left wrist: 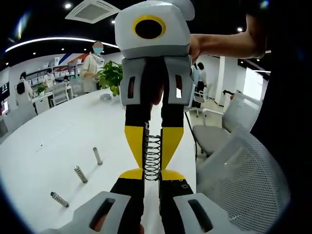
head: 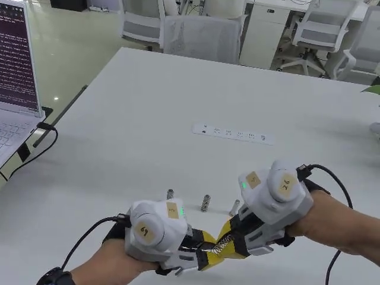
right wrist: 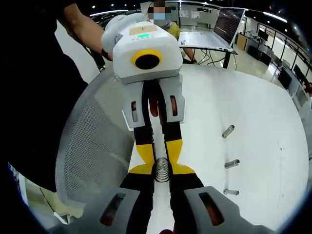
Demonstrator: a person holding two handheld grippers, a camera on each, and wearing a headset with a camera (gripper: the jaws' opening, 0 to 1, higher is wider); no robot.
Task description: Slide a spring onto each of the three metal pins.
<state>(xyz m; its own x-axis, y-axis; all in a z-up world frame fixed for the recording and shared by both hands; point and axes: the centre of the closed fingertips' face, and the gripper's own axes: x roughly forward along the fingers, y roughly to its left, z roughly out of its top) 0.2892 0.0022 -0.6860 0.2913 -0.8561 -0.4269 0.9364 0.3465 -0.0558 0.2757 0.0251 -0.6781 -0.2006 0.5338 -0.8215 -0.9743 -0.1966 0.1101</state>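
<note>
As tips meet, a coiled steel spring (left wrist: pixel 152 156) bridges them.
Left gripper (head: pixel 209 250) and right gripper (head: pixel 224 242) both pinch it; head view sets three short metal pins (head: pixel 205 203) before a white power strip (head: pixel 233 133).

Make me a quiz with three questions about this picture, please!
1. Where is the spring?
A. in a bowl
B. between the left gripper and the right gripper
C. on the floor

2. How many small metal pieces lie on the table?
A. one
B. three
C. six

3. The laptop is:
A. open
B. folded shut
C. upside down

Answers:
1. B, both pairs of yellow tips close around it.
2. B, three lie in a row just past the grippers.
3. A, its screen stands up, lit with text.
</note>
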